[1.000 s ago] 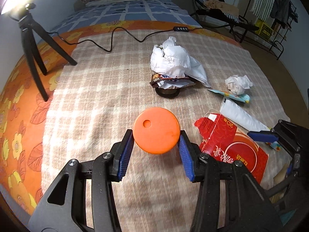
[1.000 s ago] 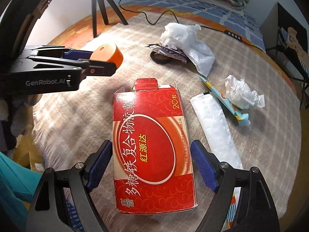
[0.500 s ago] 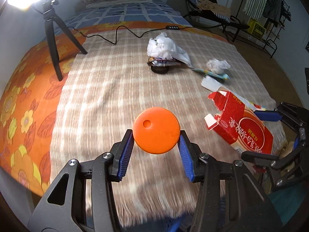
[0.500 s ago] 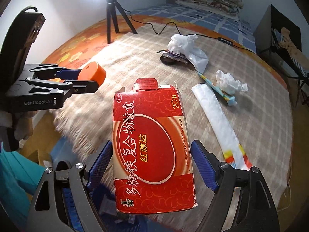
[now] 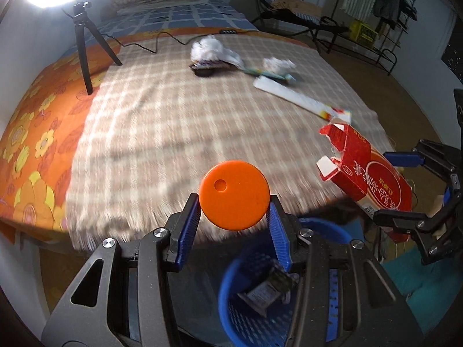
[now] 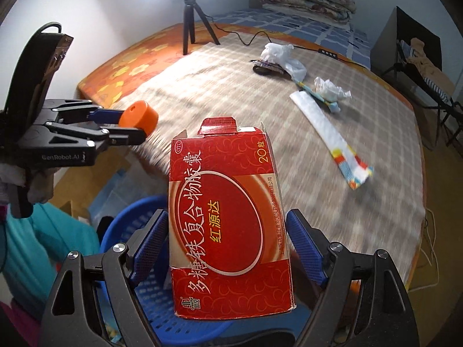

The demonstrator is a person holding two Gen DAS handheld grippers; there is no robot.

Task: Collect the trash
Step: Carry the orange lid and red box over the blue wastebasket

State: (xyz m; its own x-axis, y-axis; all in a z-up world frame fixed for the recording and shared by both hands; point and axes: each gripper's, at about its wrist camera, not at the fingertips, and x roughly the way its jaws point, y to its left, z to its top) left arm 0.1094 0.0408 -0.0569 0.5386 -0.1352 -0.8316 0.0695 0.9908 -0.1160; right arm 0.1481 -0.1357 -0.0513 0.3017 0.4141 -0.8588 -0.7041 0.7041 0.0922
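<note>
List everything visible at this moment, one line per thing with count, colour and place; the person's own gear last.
Lid: 1, orange, clamped in the left gripper.
Carton: 1, red with gold print, flap open, clamped in the right gripper.
Basket: 1, blue mesh, on the floor at the bed's edge, some trash inside.
Blanket: 1, beige check, spread on the bed.
Plastic bag: 1, white, far side of the blanket, on dark wrappers.
Crumpled tissue: 1, white, right of the bag.
Long wrapper: 1, white with coloured end, flat on the blanket.
Tripod: 1, black, on the bed under a lamp.
Left gripper: black, blue pads.
Right gripper: black, blue pads.
</note>
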